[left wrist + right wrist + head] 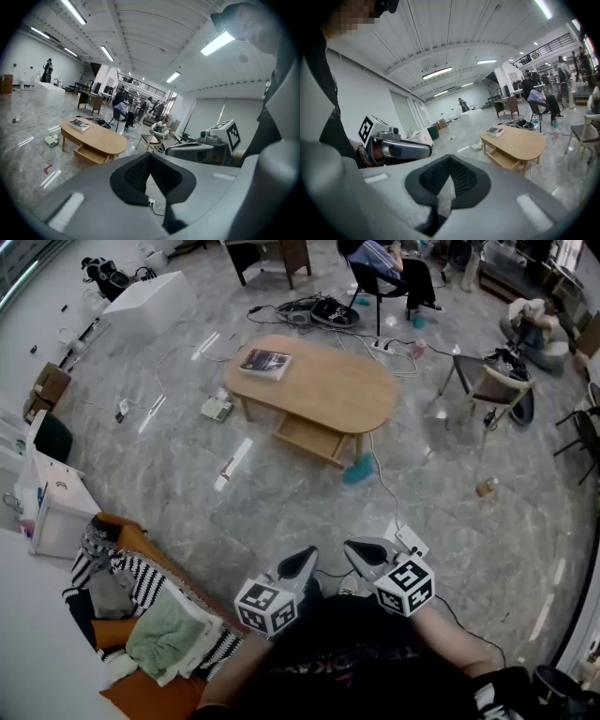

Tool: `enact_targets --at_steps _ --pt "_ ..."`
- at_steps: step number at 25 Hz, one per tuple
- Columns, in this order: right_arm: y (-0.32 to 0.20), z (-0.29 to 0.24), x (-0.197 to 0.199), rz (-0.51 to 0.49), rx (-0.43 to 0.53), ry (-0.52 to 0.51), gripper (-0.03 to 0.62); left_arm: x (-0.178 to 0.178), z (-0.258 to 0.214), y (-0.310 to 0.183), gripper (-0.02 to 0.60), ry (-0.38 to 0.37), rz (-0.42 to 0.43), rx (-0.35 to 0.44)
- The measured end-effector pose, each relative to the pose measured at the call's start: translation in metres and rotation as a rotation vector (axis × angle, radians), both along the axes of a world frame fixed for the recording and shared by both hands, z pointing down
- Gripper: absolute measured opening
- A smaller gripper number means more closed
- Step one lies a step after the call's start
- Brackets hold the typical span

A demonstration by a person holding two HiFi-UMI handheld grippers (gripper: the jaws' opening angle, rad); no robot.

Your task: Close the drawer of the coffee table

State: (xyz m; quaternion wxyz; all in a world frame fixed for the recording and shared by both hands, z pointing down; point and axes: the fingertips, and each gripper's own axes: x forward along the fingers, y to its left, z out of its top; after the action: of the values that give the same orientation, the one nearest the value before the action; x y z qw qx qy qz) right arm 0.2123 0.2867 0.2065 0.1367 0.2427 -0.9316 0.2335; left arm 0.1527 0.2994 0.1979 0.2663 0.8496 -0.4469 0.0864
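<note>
Grey marble floor (187, 484), open room; the coffee table (323, 381) stands far off, its drawer (307, 435) pulled out on the near side. Your left gripper (306, 559) and right gripper (356, 551) are both clenched on nothing, near your body. Approach step, I judge: walk up, then push the drawer front squarely.

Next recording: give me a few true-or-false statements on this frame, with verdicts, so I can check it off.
1. The drawer stands open. True.
2. A book lies on the table. True.
3. The left gripper grips the drawer. False: it is shut on nothing, well short of the table.
4. The right gripper has its jaws wide apart. False: they are shut and empty.
</note>
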Motion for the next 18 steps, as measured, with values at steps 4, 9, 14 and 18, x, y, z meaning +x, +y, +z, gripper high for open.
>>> enact_targets --at_steps 4,9,14,18 --pt "-0.005 -0.002 0.004 0.014 0.013 -0.021 0.000 -0.005 -0.004 -0.004 0.002 -0.027 -0.013 0.015" --pt "-0.013 0.010 0.007 0.012 -0.004 -0.019 0.000 -0.011 -0.001 -0.006 0.002 -0.037 -0.029 0.005" --pt "-0.028 0.015 -0.002 0.024 -0.003 -0.018 0.000 -0.024 0.006 -0.018 0.002 -0.041 -0.035 0.001" --pt "-0.044 0.019 -0.008 0.046 -0.002 0.000 0.000 -0.035 0.009 -0.035 0.002 -0.029 -0.027 0.007"
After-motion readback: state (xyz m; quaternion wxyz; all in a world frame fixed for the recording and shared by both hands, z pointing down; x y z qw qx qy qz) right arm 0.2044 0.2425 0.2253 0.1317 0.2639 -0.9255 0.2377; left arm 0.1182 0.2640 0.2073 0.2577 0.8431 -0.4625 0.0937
